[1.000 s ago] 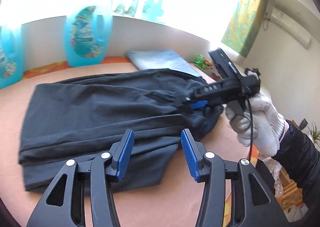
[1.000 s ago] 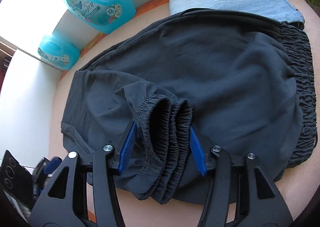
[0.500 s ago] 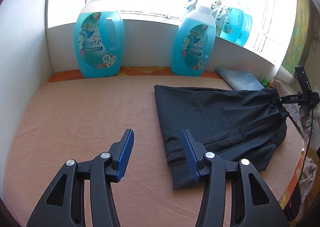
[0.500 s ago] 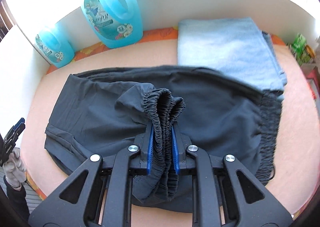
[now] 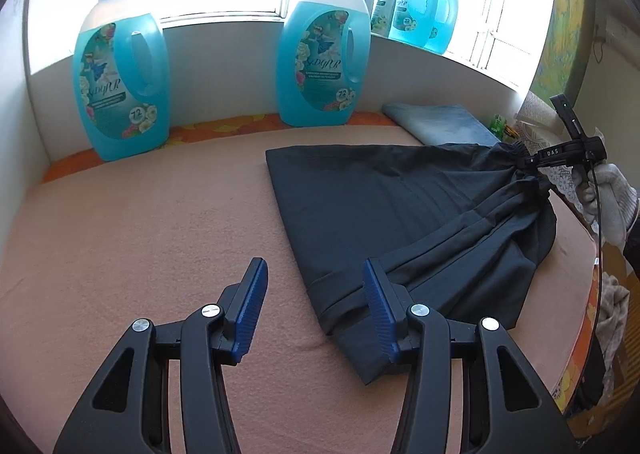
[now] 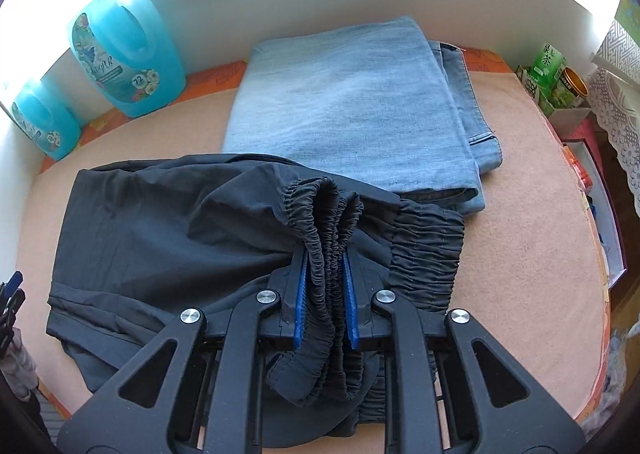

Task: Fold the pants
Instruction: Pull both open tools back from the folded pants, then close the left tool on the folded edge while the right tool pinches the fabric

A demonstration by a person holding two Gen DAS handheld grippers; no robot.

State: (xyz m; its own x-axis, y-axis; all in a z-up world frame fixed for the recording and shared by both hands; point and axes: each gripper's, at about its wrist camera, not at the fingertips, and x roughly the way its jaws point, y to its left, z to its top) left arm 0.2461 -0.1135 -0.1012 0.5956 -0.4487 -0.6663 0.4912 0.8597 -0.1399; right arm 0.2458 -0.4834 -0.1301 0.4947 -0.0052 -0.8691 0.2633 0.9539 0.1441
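Since one second ago the right tongs point(image 6: 323, 296) have closed: their blue pads, which stood apart on both sides of the elastic cuffs point(image 6: 326, 214), now pinch the two bunched cuffs firmly and have lifted them above the rest of the cloth. The left tongs point(image 5: 314, 314) have swung away to the left; before they were over the pants, now they hover over the bare pink cover point(image 5: 140, 234) with the jaws spread and nothing between them, the right pad just beside the folded edge of the pants point(image 5: 400, 214).

The dark pants lie on the pink cover, already doubled leg on leg, with the gathered waistband point(image 6: 428, 246) on the right side, close to the folded jeans point(image 6: 352, 102). Blue detergent bottles point(image 5: 120, 82) stand along the wall behind.

I judge that the step in hand is the second fold: the cuffs are being carried to the waistband. The next move calls for laying the cuffs down level with the waistband and only then loosening the grip. The left tongs could hold or flatten the fold line, so that the lower layer does not slide.
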